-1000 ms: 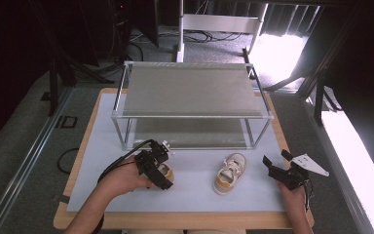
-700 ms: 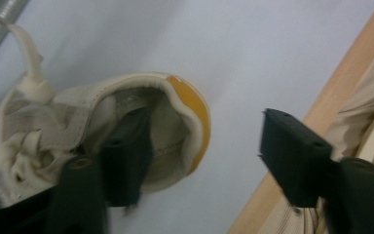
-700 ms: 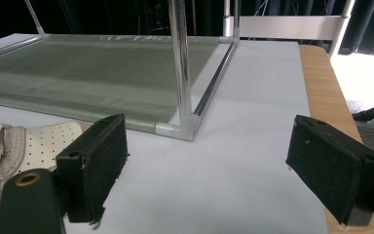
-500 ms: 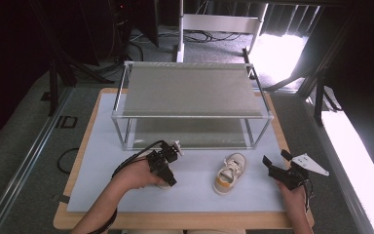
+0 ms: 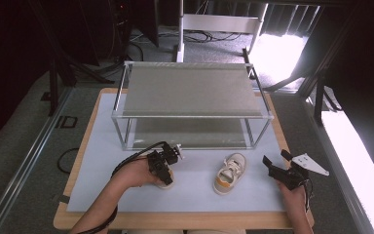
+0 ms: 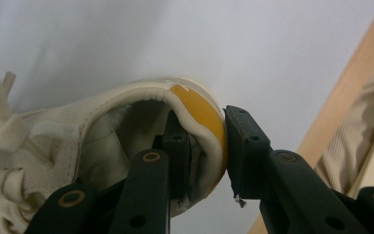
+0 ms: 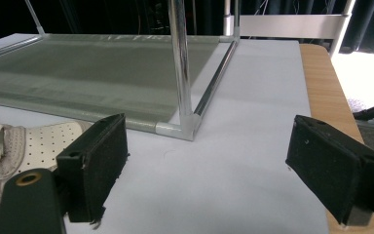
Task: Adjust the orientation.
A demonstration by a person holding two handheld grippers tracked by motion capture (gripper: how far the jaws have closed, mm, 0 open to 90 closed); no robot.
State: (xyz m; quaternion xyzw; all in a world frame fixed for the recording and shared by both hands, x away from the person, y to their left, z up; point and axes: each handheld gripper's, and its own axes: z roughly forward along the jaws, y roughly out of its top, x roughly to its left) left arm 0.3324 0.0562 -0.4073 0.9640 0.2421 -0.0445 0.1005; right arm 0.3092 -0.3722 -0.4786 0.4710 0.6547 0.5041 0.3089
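Note:
A small white shoe (image 6: pixel 102 126) with an orange heel lies on the pale mat, its toe end peeking out by my left gripper (image 5: pixel 165 171). My left gripper (image 6: pixel 207 146) has just been closing and now pinches the heel rim, one pad inside the shoe and one against the orange back. A second white shoe (image 5: pixel 230 173) with an orange sole lies to the right, its perforated toe (image 7: pixel 24 141) at the left of the right gripper view. My right gripper (image 5: pixel 278 168) rests right of that shoe, jaws wide open around bare mat (image 7: pixel 207 165).
A two-tier metal rack (image 5: pixel 190 116) with mesh shelves stands on the far half of the mat; its near corner post (image 7: pixel 182 63) rises just ahead of my right gripper. The wooden table edge (image 5: pixel 185 220) runs along the front. Cables trail from both grippers.
My left gripper came down over the left shoe and its jaws closed on the heel. The right gripper and the second shoe have not moved.

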